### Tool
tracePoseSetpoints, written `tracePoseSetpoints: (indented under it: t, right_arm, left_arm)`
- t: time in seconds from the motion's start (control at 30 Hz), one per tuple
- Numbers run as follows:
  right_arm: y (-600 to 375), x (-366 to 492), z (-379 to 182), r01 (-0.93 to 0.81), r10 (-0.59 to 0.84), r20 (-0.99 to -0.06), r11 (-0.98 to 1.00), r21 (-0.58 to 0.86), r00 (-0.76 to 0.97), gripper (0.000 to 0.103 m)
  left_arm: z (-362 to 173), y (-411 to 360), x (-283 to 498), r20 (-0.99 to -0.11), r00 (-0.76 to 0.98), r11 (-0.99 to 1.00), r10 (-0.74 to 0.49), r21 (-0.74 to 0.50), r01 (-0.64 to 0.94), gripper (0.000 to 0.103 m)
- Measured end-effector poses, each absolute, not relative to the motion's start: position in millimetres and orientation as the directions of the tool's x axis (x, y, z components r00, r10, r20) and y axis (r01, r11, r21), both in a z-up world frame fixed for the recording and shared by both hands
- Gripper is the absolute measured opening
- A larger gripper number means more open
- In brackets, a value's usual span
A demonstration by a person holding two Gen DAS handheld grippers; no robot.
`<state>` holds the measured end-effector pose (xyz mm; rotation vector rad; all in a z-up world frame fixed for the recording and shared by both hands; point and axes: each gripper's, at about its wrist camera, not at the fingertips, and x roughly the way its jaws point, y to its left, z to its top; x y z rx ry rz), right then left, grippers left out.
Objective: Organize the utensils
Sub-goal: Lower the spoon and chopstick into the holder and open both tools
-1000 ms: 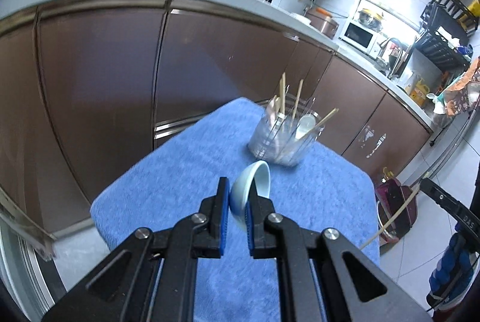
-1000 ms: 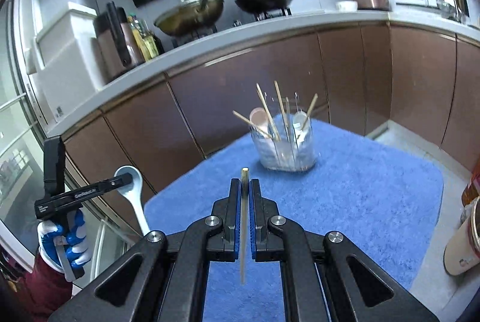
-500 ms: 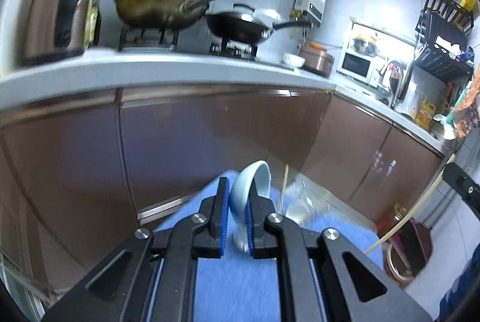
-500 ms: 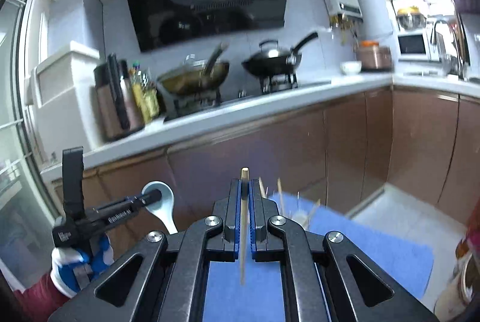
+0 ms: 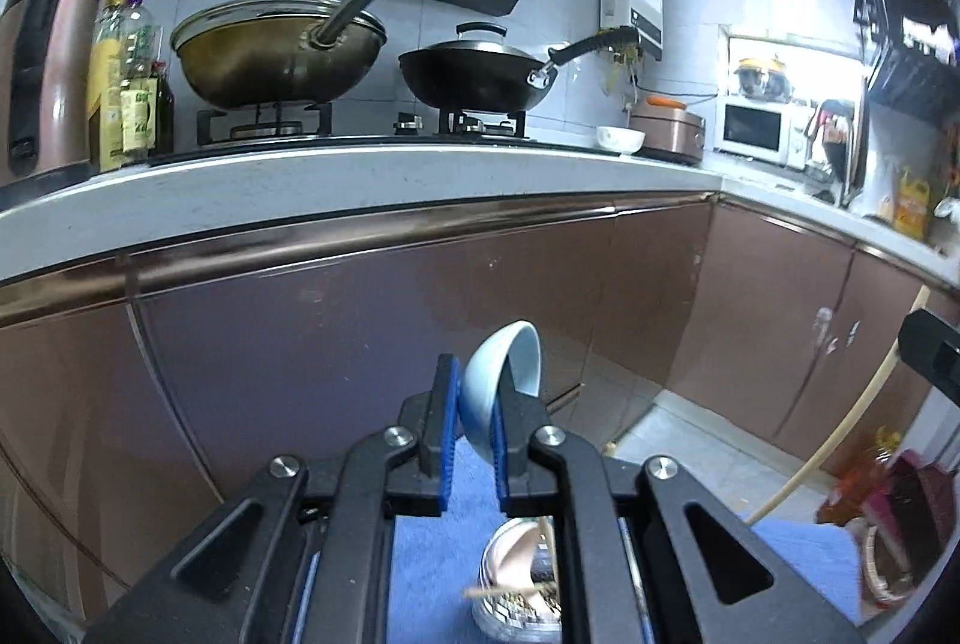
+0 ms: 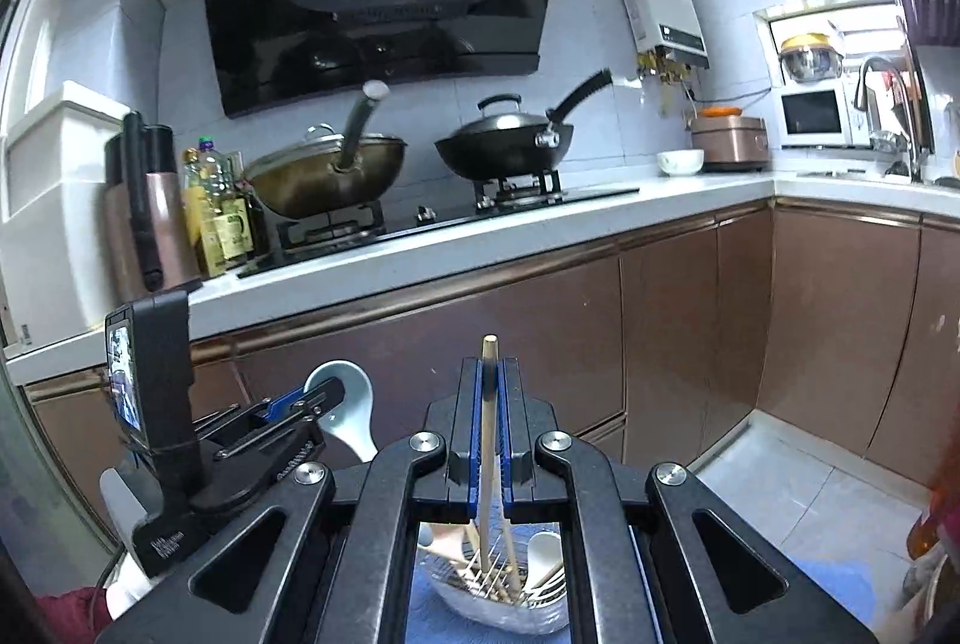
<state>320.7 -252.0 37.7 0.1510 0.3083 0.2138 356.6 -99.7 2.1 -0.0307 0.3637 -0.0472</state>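
Note:
My left gripper [image 5: 469,404] is shut on a pale blue ceramic spoon [image 5: 510,362], bowl end up. The same spoon [image 6: 342,404] and left gripper [image 6: 300,407] show at the left of the right wrist view. My right gripper [image 6: 492,392] is shut on a wooden chopstick [image 6: 487,416] held upright. The chopstick also shows in the left wrist view [image 5: 840,434] at right. A clear utensil holder [image 6: 504,593] with chopsticks and spoons stands on the blue towel [image 6: 840,593], seen below between both grippers' arms; it also shows in the left wrist view [image 5: 519,584].
Brown cabinet fronts [image 6: 660,320] and a white countertop [image 6: 540,224] stand ahead. Two woks [image 6: 504,152] sit on the stove. A microwave [image 6: 813,116] and a rice cooker [image 6: 726,137] stand at the right. Tiled floor [image 6: 798,494] lies right of the towel.
Both grippers have risen and tilted up, so the holder has slid from ahead to below them. The spoon and chopstick stay gripped.

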Motion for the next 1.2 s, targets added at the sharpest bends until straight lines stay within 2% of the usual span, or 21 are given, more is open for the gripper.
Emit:
tracePoseSetpoints:
  t: [0.1,0.47,0.9,1.0,1.07,1.13,1.2]
  right_arm:
    - [-252.6,336.8,22.0,-0.185,0.232,-0.306,0.967,0.177,0.923,0.005]
    - [-245.4,366.3,-32.0,-0.176,0.215,-0.388,0.975,0.132,0.896,0.005]
    - [-241.6,365.7,-61.6,-0.166,0.212,-0.451,0.976,0.141,0.867,0.005]
    - [-241.7,359.8,-59.1,-0.160,0.206,-0.451,0.977,0.137,0.869,0.014]
    - [-242.3,354.0,-54.4,-0.157,0.203,-0.442,0.978,0.139,0.874,0.023]
    - [-244.0,349.4,-48.8,-0.150,0.198,-0.434,0.978,0.142,0.879,0.025]
    - [-245.6,342.7,-42.7,-0.143,0.193,-0.427,0.979,0.145,0.884,0.026]
  left_arm:
    - [-12.6,-113.9,369.6,-0.342,0.940,1.000,-0.014,0.004,0.016,0.009]
    - [-58.3,-139.3,396.6,-0.363,0.932,0.999,-0.009,0.031,0.022,0.009]
    - [-73.6,-142.3,385.3,-0.380,0.923,0.996,-0.059,0.044,0.082,0.010]
    - [-70.7,-139.6,385.5,-0.392,0.917,0.995,-0.080,0.023,0.097,0.012]
    - [-67.4,-138.5,382.5,-0.386,0.918,0.994,-0.088,0.021,0.104,0.020]
    - [-62.6,-137.3,378.1,-0.377,0.921,0.993,-0.099,0.017,0.114,0.029]
    - [-56.1,-136.1,372.6,-0.370,0.923,0.992,-0.109,0.014,0.123,0.032]
